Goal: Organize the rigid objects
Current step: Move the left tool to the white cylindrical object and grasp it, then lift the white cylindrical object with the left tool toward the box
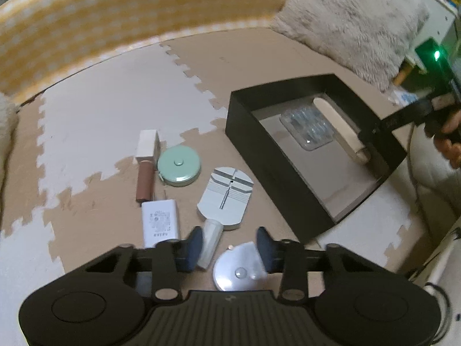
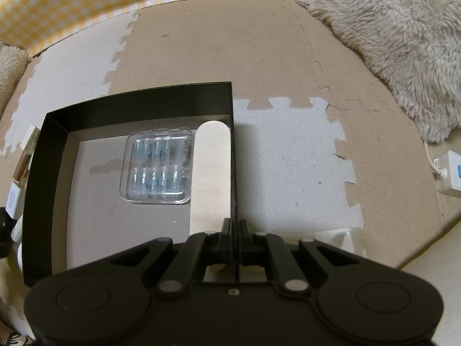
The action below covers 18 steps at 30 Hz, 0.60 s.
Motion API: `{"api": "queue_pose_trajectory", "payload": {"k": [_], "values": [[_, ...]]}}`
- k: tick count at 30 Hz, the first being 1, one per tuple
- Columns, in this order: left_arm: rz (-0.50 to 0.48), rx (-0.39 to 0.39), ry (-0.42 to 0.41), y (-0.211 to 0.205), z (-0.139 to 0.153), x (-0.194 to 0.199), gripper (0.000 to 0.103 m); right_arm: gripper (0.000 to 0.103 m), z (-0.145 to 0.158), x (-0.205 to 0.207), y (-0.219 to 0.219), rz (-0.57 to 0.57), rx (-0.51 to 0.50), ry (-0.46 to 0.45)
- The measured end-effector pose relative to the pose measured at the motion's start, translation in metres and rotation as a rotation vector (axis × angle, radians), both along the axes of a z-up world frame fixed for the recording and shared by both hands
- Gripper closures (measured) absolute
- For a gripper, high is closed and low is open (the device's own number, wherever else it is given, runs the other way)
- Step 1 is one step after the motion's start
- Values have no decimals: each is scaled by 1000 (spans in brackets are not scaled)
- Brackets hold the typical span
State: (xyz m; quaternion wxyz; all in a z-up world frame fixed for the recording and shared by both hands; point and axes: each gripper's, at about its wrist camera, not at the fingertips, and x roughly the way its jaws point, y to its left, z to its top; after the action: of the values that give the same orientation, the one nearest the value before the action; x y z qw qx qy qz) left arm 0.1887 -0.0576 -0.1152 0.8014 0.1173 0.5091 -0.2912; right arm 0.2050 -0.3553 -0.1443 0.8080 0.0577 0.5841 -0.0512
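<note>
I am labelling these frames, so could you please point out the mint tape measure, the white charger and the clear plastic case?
mint tape measure (image 1: 179,166), left wrist view, top face.
white charger (image 1: 160,222), left wrist view, printed face.
clear plastic case (image 2: 157,165), right wrist view, lid centre.

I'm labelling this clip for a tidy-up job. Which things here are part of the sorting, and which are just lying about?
Part of the job: black box, clear case and wooden stick already inside; white charger, green tape measure, brown tube, grey tool, round metal piece.

Lying about: fluffy rug, power strip, checked fabric.
</note>
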Motion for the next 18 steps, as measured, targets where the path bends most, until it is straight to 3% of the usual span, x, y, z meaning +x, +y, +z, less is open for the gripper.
{"api": "queue_pose_trajectory", "payload": {"k": [2,11,18], "values": [[-9,28,0,-4,-8,4,78,97,0,0,0,-1,2,0],[-104,180,-57,-18,-36,8,78,97,0,0,0,-1,1,0],[-86,153,-40,-23,-45,18,79,97,0,0,0,0,0,0]]}}
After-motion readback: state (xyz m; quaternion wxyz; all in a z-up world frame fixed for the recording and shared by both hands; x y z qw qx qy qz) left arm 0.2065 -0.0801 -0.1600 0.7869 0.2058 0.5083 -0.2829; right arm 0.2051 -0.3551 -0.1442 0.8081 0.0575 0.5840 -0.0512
